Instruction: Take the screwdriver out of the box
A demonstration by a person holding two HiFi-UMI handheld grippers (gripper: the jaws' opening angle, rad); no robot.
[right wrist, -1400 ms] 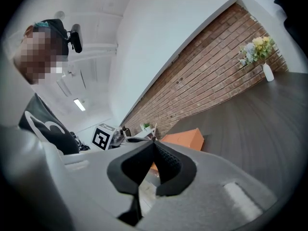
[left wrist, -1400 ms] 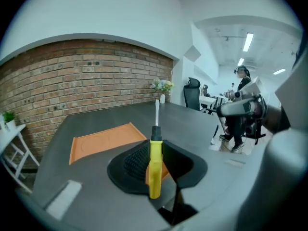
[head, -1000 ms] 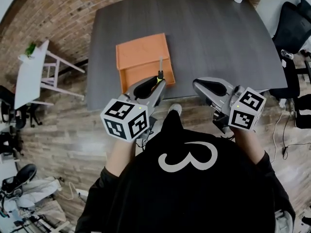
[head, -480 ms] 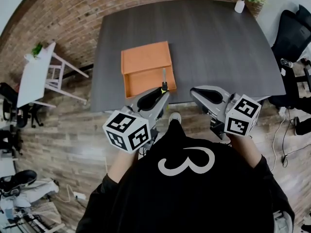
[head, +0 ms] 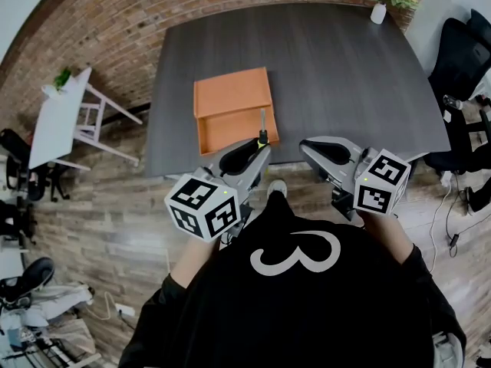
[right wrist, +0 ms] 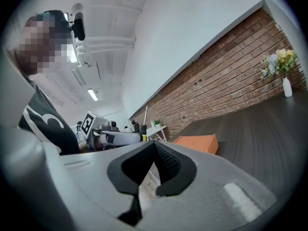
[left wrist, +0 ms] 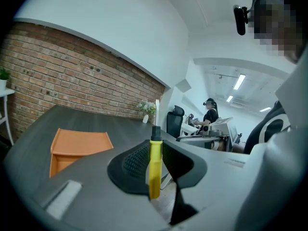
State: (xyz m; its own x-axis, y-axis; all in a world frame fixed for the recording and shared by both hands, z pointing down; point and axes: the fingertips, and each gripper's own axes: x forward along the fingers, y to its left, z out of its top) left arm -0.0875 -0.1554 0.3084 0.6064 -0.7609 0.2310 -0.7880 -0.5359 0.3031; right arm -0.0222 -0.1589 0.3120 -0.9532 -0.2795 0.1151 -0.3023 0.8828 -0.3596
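Note:
The screwdriver (head: 262,123), with a yellow handle (left wrist: 154,170) and a dark shaft, stands upright between the jaws of my left gripper (head: 259,146), which is shut on it. It hangs over the near right edge of the open orange box (head: 232,102), clear of the box floor. In the left gripper view the box (left wrist: 79,143) lies to the left of the left gripper (left wrist: 155,150). My right gripper (head: 307,146) hovers beside the table's near edge, shut with nothing in it; its jaw tips meet in the right gripper view (right wrist: 154,146). The box (right wrist: 197,142) shows there too.
The box sits on a dark grey table (head: 345,67). A white vase with flowers (head: 378,10) stands at its far right corner. A white side table (head: 50,125) is to the left, black office chairs (head: 464,44) to the right. A person (left wrist: 211,114) stands beyond the table.
My left gripper has risen a little with the screwdriver in it. The right gripper has stayed where it was.

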